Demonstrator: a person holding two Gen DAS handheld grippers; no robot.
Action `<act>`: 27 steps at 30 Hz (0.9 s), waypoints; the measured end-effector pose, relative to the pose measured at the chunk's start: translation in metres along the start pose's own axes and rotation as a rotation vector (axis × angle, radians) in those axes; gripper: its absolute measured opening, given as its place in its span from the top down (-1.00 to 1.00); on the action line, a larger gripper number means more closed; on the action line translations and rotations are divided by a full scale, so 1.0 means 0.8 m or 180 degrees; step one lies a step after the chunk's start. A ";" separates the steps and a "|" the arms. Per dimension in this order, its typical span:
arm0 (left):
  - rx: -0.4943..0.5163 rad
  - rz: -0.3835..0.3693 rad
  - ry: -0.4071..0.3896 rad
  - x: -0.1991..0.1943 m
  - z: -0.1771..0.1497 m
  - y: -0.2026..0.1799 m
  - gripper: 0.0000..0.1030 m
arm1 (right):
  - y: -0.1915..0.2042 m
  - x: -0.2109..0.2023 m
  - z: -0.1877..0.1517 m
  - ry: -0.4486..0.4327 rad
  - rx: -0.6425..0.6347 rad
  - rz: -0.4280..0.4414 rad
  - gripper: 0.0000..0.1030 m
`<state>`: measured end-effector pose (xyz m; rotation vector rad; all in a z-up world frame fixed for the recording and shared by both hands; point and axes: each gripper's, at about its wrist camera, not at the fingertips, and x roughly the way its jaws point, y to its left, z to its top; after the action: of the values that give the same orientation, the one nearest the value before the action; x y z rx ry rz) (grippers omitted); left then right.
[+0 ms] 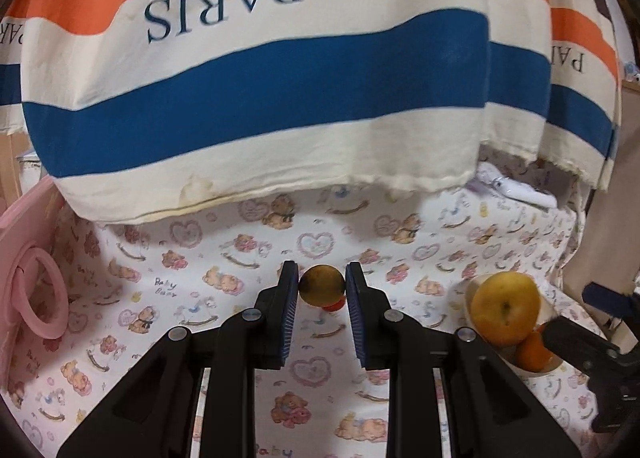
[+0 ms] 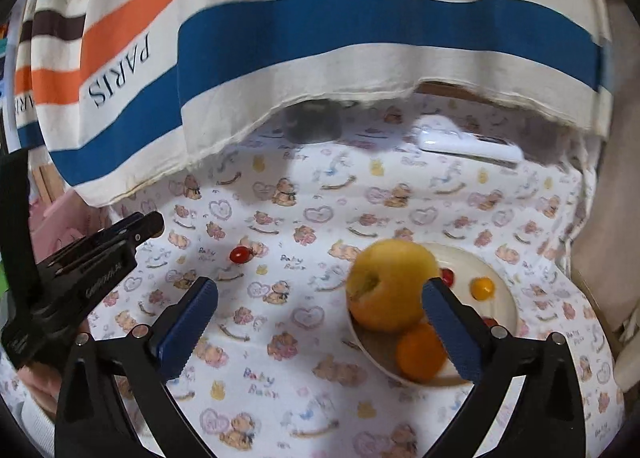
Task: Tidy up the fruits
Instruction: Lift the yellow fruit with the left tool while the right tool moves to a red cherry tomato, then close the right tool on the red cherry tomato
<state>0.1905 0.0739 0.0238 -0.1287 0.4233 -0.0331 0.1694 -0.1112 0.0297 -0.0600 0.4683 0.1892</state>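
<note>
My left gripper (image 1: 322, 284) is shut on a small round brownish-yellow fruit (image 1: 322, 285), held above the table. A red cherry tomato (image 1: 334, 305) peeks out below it and lies on the cloth in the right wrist view (image 2: 240, 254). A cream bowl (image 2: 496, 282) at the right holds a big yellow apple (image 2: 390, 284), an orange (image 2: 420, 352), a small yellow tomato (image 2: 482, 288) and a red one (image 2: 447, 277). My right gripper (image 2: 318, 328) is open wide and empty, just before the bowl. The apple (image 1: 505, 312) and orange (image 1: 534, 352) also show in the left wrist view.
A teddy-bear print cloth (image 2: 280, 338) covers the table. A striped "PARIS" cloth (image 1: 280, 77) hangs over the back. A white remote-like object (image 2: 468, 145) and a grey object (image 2: 312, 121) lie at the back. A pink board with a ring (image 1: 36, 294) stands at the left.
</note>
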 end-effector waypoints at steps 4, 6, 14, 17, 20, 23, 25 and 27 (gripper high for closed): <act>-0.0169 0.0061 0.0215 0.013 -0.001 0.010 0.54 | 0.020 0.028 0.011 0.0165 -0.0201 0.0044 -0.99; -0.0352 -0.0048 0.0270 0.015 -0.001 0.020 0.55 | 0.025 0.035 0.017 0.0198 -0.0176 0.0128 -0.99; -0.0396 0.0055 0.0261 0.019 -0.003 0.033 0.54 | 0.032 0.090 0.038 0.0684 0.0087 0.0409 -0.99; -0.0388 0.0125 0.0300 0.025 -0.007 0.036 0.54 | 0.033 0.111 0.037 0.0806 0.0174 0.0346 -0.99; -0.0409 0.0139 0.0338 0.030 -0.010 0.041 0.55 | 0.042 0.135 0.036 0.0961 0.0101 0.0431 -0.99; -0.0464 0.0242 0.0357 0.034 -0.012 0.050 0.54 | 0.050 0.162 0.036 0.1064 0.0086 0.0501 -0.75; -0.0571 0.0299 0.0399 0.038 -0.013 0.060 0.54 | 0.055 0.184 0.036 0.1171 0.0090 0.0536 -0.60; -0.0708 0.0361 0.0463 0.041 -0.014 0.071 0.54 | 0.060 0.201 0.036 0.1250 0.0118 0.0573 -0.42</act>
<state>0.2163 0.1269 -0.0070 -0.3225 0.5784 0.1174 0.3133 -0.0341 -0.0179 -0.0181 0.8698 0.3483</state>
